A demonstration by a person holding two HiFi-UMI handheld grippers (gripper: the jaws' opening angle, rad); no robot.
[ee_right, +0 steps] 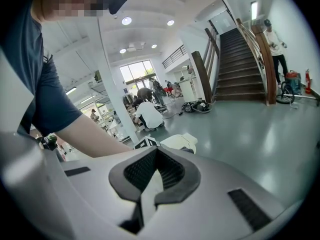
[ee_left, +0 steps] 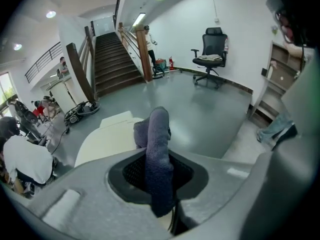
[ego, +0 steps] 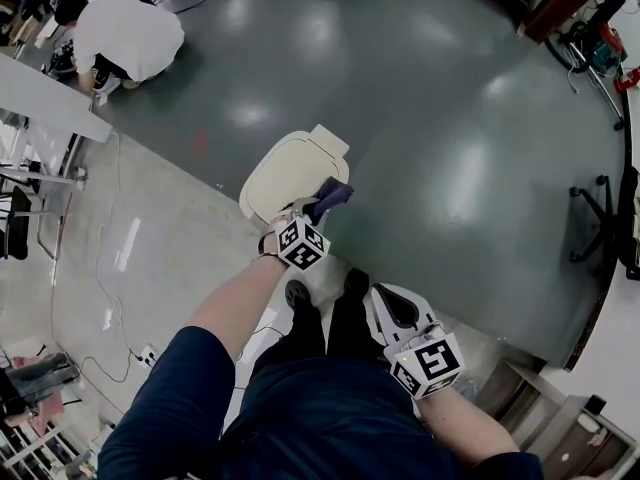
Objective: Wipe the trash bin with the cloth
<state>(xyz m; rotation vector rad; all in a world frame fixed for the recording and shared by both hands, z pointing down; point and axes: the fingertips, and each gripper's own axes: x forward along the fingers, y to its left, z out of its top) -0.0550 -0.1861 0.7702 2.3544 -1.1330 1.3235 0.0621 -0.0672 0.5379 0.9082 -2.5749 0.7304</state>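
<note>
left gripper [ee_left: 159, 184]: your jaws are clamped on the cloth [ee_left: 158, 143], which fills the gap between the pads.
cloth: dark blue-grey rag, bunched. Its free end stands up past the jaw tips and flops over a little.
cloth handling: likely soft, limp and light. It'll fold and drag rather than push, so hold it near the wad and let a short tail do the rubbing. A long tail would probably just trail.
trash bin [ego: 285, 173]: cream, lid shut, standing on the grey floor [ego: 450, 148] just beyond your feet. The cloth is at its near right edge.
contact: I can't tell if the cloth is pressing on the lid or is just above it.
bin handling: looks like a smooth, hard plastic shell, probably light and empty, so it may slide or tip on the glossy floor under a hard wipe. If you brace it, use the rim or the side wall.
right gripper [ee_right: 152, 176]: jaws closed together with nothing in them. It's held back by your right hip, well apart from the bin.
progress: I'd call it wiping the lid. The side walls are probably left to do.
</note>
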